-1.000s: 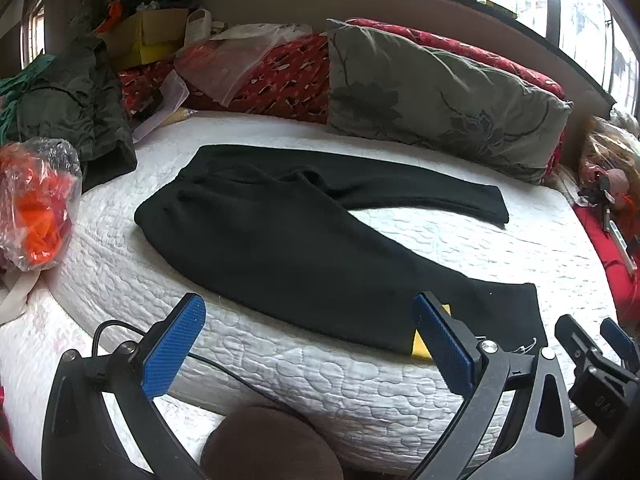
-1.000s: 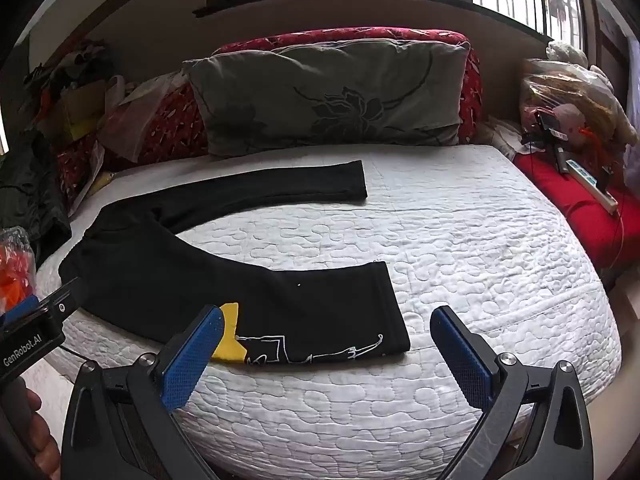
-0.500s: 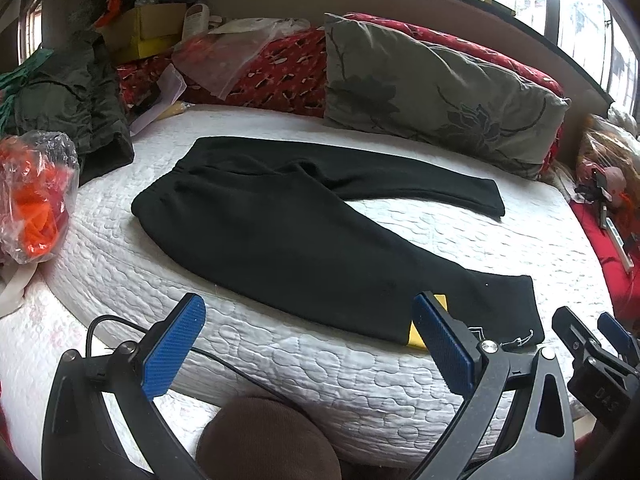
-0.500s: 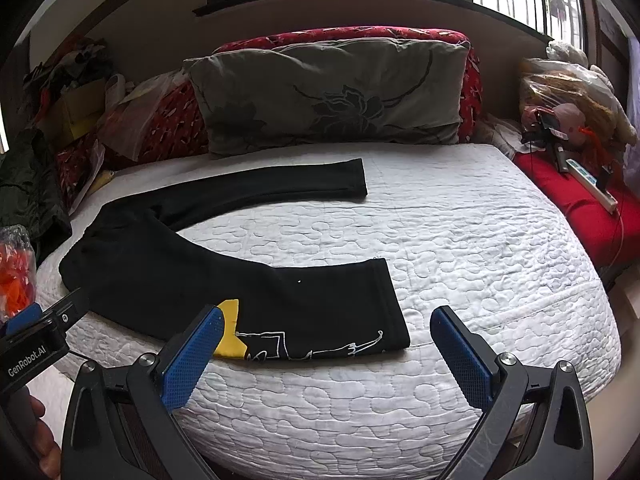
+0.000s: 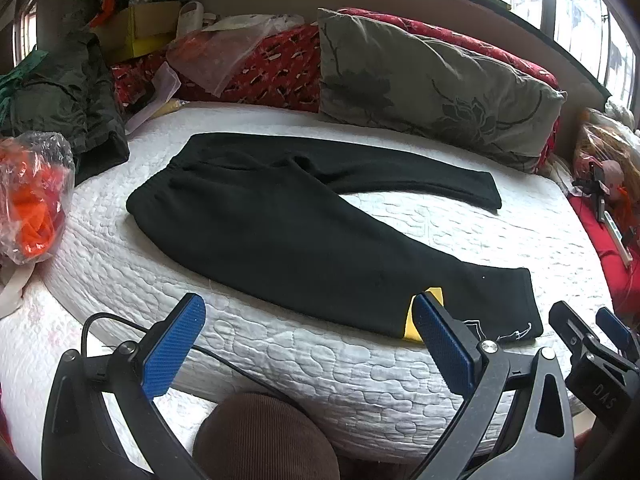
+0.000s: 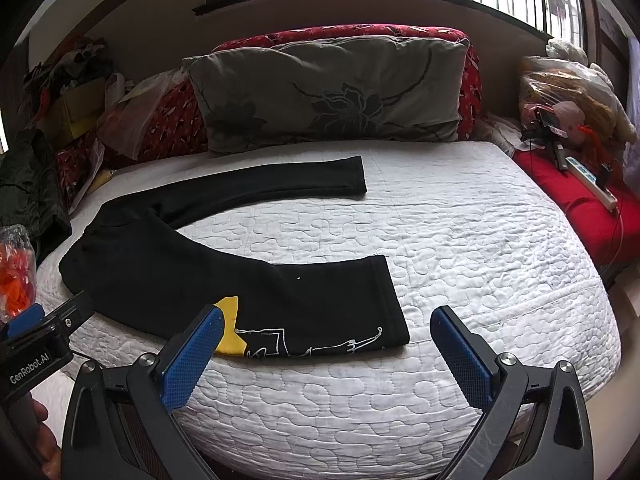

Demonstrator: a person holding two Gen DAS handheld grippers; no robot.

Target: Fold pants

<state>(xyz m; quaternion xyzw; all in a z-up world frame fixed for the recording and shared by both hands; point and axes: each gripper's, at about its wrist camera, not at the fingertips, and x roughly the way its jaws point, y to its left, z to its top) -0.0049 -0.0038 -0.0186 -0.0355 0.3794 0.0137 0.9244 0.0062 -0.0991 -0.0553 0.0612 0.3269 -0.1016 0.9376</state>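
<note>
A pair of black fabric pants (image 5: pixel 304 236) lay flat on the white quilted mattress (image 6: pixel 460 240), its two legs spread apart in a V, the waistband toward the left. The near leg (with a yellow patch and white line print by the cuff) ended close to the mattress edge. The left gripper (image 5: pixel 308 344) hung short of that edge, its blue-padded jaws wide apart and holding nothing. The right gripper (image 6: pixel 332 344) hovered just before the near cuff, likewise wide and empty. A grey floral pillow (image 6: pixel 332 92) leaned behind.
</note>
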